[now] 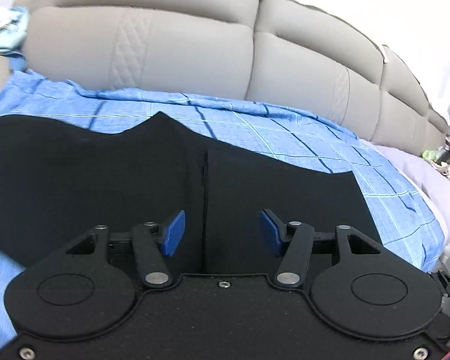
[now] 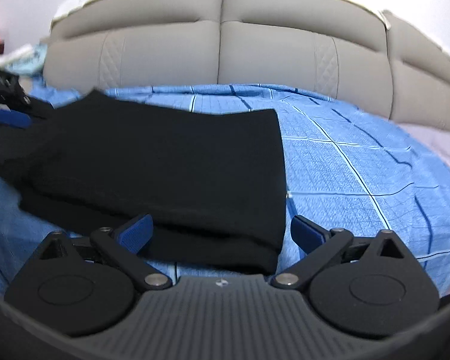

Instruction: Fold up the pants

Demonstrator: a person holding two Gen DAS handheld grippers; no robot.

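Note:
The black pants [image 1: 105, 174] lie folded on the blue checked bedsheet [image 1: 285, 132]. In the left wrist view a vertical seam or slit [image 1: 205, 198] runs down the cloth between my fingers. My left gripper [image 1: 222, 229] is open just above the pants, its blue pads [image 1: 174, 234] apart and empty. In the right wrist view the pants [image 2: 165, 162] show as a stacked layer with their right edge [image 2: 282, 180] straight. My right gripper [image 2: 222, 234] is open over the near right corner of the pants. The left gripper also shows at the far left of the right wrist view [image 2: 9, 118].
A grey padded headboard [image 1: 195, 45] stands behind the bed. Light green cloth [image 1: 6, 30] lies at the far left. A pale lilac sheet edge [image 1: 420, 174] and some clutter [image 1: 447, 153] lie at the right. Open blue sheet [image 2: 360, 165] lies right of the pants.

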